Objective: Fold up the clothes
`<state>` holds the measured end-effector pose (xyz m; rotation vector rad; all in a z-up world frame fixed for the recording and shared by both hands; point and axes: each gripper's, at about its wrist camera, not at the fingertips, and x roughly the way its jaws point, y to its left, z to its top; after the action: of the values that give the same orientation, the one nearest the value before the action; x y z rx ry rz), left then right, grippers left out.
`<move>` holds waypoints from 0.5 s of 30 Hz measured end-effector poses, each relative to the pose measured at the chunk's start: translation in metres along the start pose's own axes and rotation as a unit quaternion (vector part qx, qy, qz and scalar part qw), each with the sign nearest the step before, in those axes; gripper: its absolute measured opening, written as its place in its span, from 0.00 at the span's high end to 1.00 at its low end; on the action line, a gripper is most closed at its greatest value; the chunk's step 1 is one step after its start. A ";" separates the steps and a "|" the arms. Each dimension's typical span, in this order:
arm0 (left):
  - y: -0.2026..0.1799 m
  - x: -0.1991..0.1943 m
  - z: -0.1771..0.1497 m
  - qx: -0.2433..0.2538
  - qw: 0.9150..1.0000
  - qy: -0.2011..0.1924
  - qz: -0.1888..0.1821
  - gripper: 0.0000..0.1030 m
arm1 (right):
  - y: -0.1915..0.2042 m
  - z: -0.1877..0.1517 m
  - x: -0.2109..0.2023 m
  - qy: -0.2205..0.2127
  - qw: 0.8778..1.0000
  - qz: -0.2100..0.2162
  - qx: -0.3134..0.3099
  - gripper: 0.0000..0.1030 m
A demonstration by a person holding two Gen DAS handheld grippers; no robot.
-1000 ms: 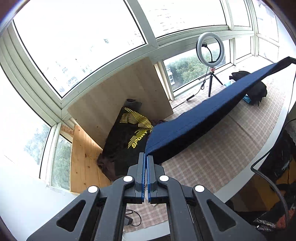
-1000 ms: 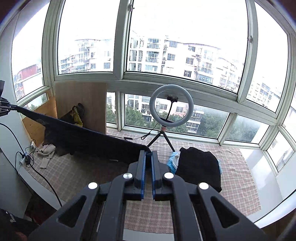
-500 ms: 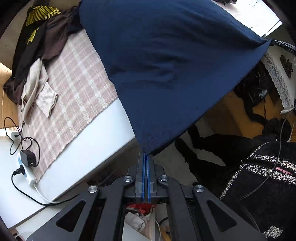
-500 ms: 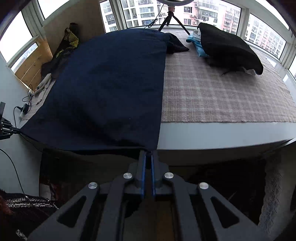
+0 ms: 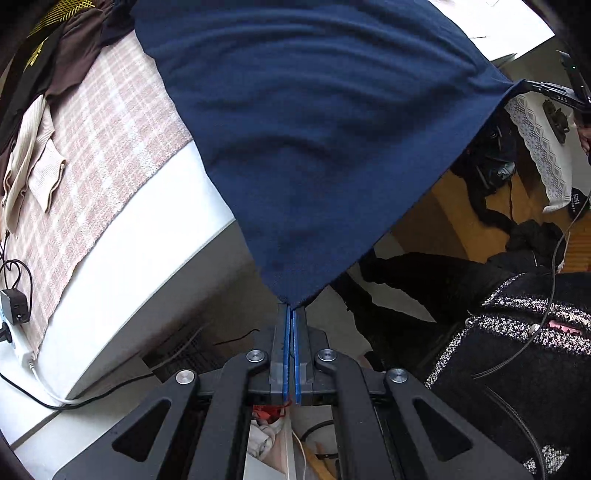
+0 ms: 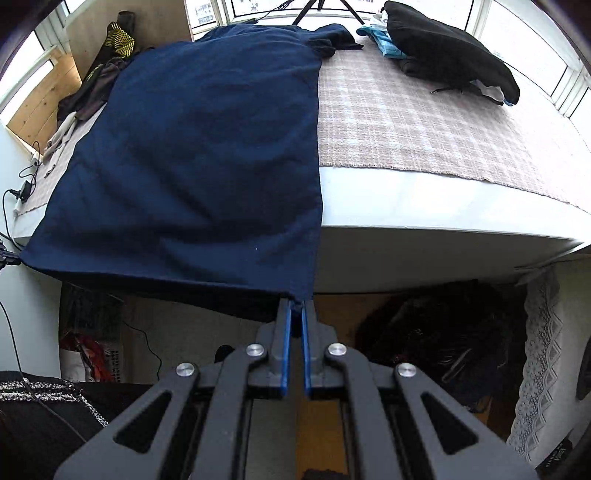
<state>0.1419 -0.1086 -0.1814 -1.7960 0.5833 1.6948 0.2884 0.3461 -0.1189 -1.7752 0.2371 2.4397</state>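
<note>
Left wrist view: the left gripper point(image 5: 292, 308) sits at the lower centre of the frame, its blue-lined fingers point(image 5: 284, 343) pressed together on one corner of the navy garment point(image 5: 314, 129). From that pinched corner the cloth fans upward and fills the upper middle of the frame, lying over the checked cover point(image 5: 107, 129) and hanging past the white edge of the bed point(image 5: 140, 258). At the far right, the garment's other near corner runs to the right gripper point(image 5: 546, 88), seen small against the rim. Along the left edge lie a beige knit piece point(image 5: 33, 155), a brown garment point(image 5: 70, 62) and a black one with yellow print point(image 5: 44, 40). A black charger point(image 5: 14, 306) with its cable sits at the lower left. A dark speckled sleeve point(image 5: 517, 350) fills the lower right.

Right wrist view: the right gripper point(image 6: 295, 306) is at the lower centre, fingers point(image 6: 283, 347) closed on the garment's point(image 6: 207, 147) near right corner, with a narrow gap lower down between the blue pads. The cloth lies spread flat across the left half of the bed point(image 6: 424, 206), its hem hanging over the near edge. Bare checked cover point(image 6: 424, 110) takes the right half. A black bundle point(image 6: 450, 51) rests at the upper right, with a light blue item point(image 6: 384, 40) just beside it. Tripod legs point(image 6: 314, 7) show at the top centre.
</note>
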 end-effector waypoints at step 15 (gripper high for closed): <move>0.070 -0.043 0.006 -0.086 0.995 -0.035 0.030 0.91 | -0.010 0.019 -0.071 -0.030 0.998 0.034 0.039 0.73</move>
<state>0.0862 -0.1584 -0.1474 -1.8444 0.4769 1.8912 0.2941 0.3601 -0.0463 -1.6853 0.3875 2.4892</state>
